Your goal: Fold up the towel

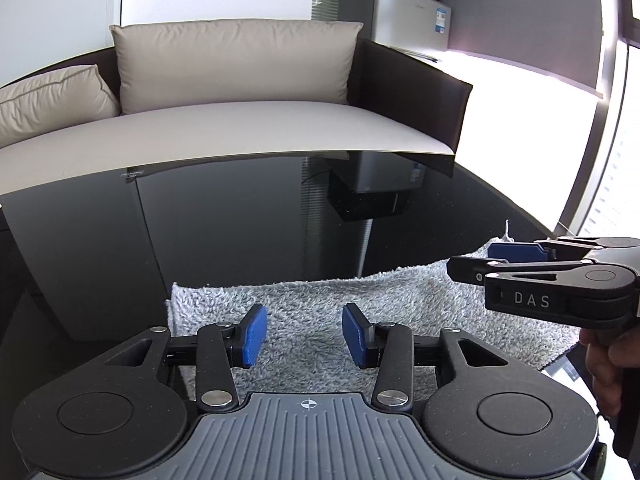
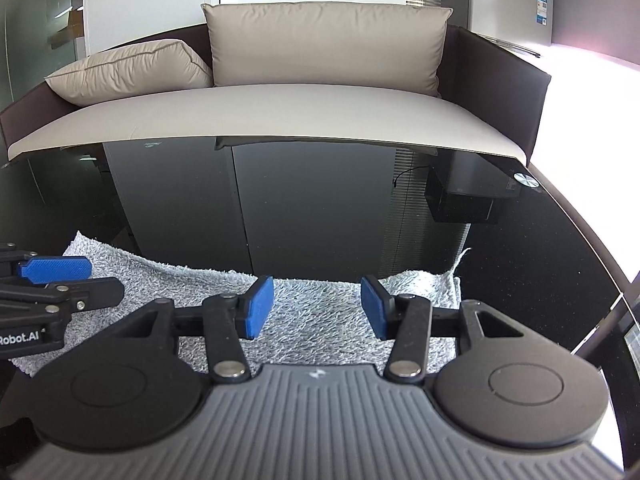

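A grey fluffy towel (image 1: pixel 320 308) lies flat on the glossy black table (image 1: pixel 260 216), near its front edge; it also shows in the right wrist view (image 2: pixel 320 312). My left gripper (image 1: pixel 305 334) is open and empty, hovering over the towel's left half, blue pads apart. My right gripper (image 2: pixel 318 307) is open and empty over the towel's right half. The right gripper also shows in the left wrist view (image 1: pixel 500 262) at the right, above the towel's far right corner. The left gripper shows in the right wrist view (image 2: pixel 76 276) at the left edge.
A sofa (image 1: pixel 248 128) with beige cushions stands just behind the table (image 2: pixel 320 208). A small fridge (image 1: pixel 412 20) with a microwave on top stands at the back right. A bright window fills the right side.
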Demonstrator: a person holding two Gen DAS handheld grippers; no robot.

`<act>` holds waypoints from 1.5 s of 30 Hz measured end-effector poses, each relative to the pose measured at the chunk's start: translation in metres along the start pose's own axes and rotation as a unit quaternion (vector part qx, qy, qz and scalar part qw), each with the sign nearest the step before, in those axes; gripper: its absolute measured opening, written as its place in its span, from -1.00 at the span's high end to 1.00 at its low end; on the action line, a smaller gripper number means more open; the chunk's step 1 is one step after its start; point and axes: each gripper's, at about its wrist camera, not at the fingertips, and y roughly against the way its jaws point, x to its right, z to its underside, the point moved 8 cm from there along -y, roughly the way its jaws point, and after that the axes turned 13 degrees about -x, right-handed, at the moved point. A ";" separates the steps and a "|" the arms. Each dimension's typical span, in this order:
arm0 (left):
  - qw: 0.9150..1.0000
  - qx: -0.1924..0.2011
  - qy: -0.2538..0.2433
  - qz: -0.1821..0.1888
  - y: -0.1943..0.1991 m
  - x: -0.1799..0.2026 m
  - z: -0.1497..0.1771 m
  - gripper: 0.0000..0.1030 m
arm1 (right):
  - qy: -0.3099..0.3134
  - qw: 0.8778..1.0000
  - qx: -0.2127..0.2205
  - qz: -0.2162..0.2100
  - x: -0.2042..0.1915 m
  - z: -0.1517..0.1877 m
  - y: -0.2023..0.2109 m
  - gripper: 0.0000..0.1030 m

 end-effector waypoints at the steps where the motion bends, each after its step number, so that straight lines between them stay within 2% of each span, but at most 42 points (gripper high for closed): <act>1: 1.000 0.000 -0.001 -0.001 -0.003 0.002 -0.002 0.24 | -0.001 1.000 -0.001 -0.002 0.001 0.002 0.001 0.01; 6: 1.000 -0.004 0.018 0.003 -0.016 0.007 -0.011 0.19 | 0.006 1.000 -0.002 0.005 0.006 0.007 0.002 0.01; 13: 1.000 0.001 0.020 -0.017 -0.028 0.008 -0.017 0.18 | 0.008 1.000 -0.004 0.008 0.011 0.014 0.004 0.01; 17: 0.999 0.006 0.023 -0.022 -0.023 0.001 -0.017 0.15 | 0.009 1.000 0.005 0.013 0.013 0.015 0.009 0.01; 22: 0.999 0.010 0.030 -0.031 -0.007 -0.017 -0.010 -0.01 | -0.003 1.000 0.017 0.022 0.023 0.017 0.017 -0.05; 23: 0.999 0.011 0.037 -0.032 -0.002 -0.022 -0.007 -0.15 | -0.010 1.000 0.017 0.022 0.026 0.017 0.018 -0.05; 24: 0.999 0.011 0.043 -0.032 0.002 -0.026 -0.005 -0.37 | -0.016 1.000 0.016 0.021 0.028 0.018 0.020 -0.05; 27: 0.997 0.009 0.062 -0.034 0.015 -0.039 0.004 -0.74 | -0.033 0.999 0.017 0.017 0.034 0.020 0.025 -0.10; 28: 0.997 0.010 0.064 -0.035 0.019 -0.042 0.007 -0.81 | -0.038 0.999 0.017 0.017 0.035 0.021 0.027 -0.30; 29: 0.997 0.013 0.066 -0.037 0.024 -0.045 0.011 -0.97 | -0.041 0.999 0.018 0.018 0.036 0.022 0.029 -0.41; 31: 0.997 0.015 0.064 -0.041 0.031 -0.048 0.017 -0.98 | -0.047 0.998 0.024 0.020 0.039 0.025 0.035 -0.59; 35: 0.997 0.013 0.060 -0.043 0.043 -0.050 0.029 -0.98 | -0.052 0.998 0.029 0.021 0.042 0.032 0.047 -0.60; 40: 0.996 0.011 0.079 -0.029 0.054 -0.051 0.042 -0.98 | -0.072 0.997 0.020 0.024 0.049 0.046 0.059 -0.76; 45: 0.996 0.004 0.080 -0.025 0.059 -0.048 0.055 -0.98 | -0.091 0.995 0.009 0.035 0.060 0.061 0.069 -0.76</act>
